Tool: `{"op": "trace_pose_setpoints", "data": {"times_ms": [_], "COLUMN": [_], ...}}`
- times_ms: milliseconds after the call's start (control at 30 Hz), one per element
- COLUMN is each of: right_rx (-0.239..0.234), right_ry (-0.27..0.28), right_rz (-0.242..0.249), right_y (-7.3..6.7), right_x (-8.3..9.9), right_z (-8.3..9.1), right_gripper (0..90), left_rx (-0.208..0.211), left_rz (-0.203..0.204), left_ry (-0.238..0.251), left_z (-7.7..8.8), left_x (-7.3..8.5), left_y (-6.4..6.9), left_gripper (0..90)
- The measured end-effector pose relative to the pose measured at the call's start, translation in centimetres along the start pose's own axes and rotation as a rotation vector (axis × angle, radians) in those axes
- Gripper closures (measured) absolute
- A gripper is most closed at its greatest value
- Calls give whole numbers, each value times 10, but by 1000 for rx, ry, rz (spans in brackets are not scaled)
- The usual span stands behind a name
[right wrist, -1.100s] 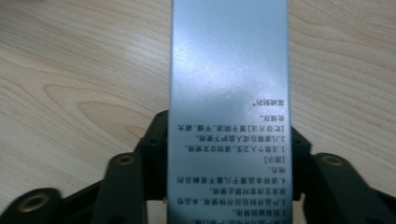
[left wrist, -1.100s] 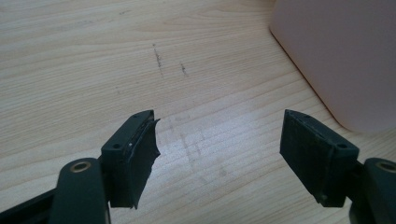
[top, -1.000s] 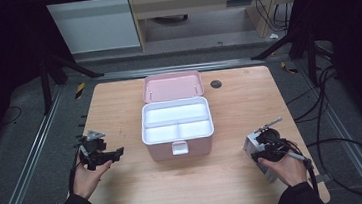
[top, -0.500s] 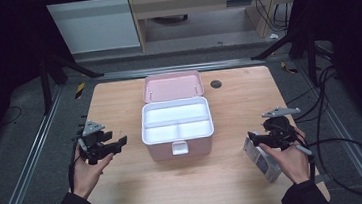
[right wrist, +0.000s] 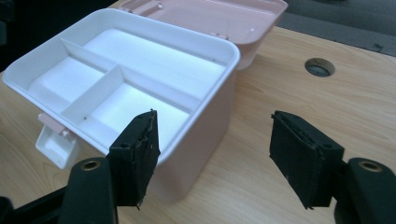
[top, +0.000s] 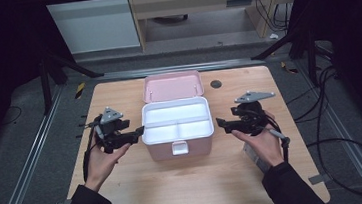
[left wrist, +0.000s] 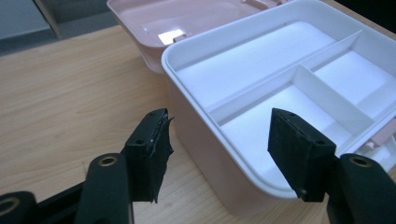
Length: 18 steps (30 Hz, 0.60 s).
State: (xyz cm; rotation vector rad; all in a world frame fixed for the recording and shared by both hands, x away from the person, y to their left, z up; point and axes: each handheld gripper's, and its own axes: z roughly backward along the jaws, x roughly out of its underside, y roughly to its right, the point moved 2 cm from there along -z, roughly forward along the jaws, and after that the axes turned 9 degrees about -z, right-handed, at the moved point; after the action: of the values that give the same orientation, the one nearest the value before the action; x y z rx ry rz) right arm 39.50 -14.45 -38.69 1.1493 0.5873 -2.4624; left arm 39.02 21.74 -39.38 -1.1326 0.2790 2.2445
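The pink box (top: 178,132) sits mid-table, lid open, white tray (top: 175,120) bare, no lettering legible; left gripper (top: 139,132) and right gripper (top: 220,124) flank it, jaws spread, gripping nothing

Dark sleeves; black left gripper (top: 139,131) and right gripper (top: 220,124) (grey three-cornered plates), brass-ringed screw holes, trailing cables.

open box (top: 177,127) mid-table, bare wood (top: 177,187) around

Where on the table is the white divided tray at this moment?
In the high view, the white divided tray sits in the pink box at the table's centre, between the left gripper and right gripper, before the opened lid.
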Motion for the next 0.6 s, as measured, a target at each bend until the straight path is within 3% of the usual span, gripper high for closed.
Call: {"op": "trace_pose_setpoints", "data": {"times_ms": [33, 133, 167, 267, 467, 600], "right_rx": [-26, -43, -45, -52, -62, -72], "right_ry": [-10, -5, -37, -48, -63, -86], "right_rz": [-4, 6, 19, 27, 23, 14], "right_y": [-5, -9, -13, -16, -15, -13], "right_x": [0, 2, 5, 8, 14, 19], "right_z": [-10, -19, -26, -35, -41, -46], "right_gripper": [341, 358, 355, 374, 467, 521], "left_rx": [-6, 7, 6, 21, 58, 56], "left_rz": [-7, -3, -3, -4, -10, -16], "left_ry": [-26, -34, -36, -51, -76, -96], "left_z": [-7, -10, -10, -16, -25, -32], "left_x": [3, 6, 7, 11, 12, 11], "left_y": [2, 3, 3, 5, 10, 9], "left_gripper": [404, 424, 440, 470, 569, 566]}}
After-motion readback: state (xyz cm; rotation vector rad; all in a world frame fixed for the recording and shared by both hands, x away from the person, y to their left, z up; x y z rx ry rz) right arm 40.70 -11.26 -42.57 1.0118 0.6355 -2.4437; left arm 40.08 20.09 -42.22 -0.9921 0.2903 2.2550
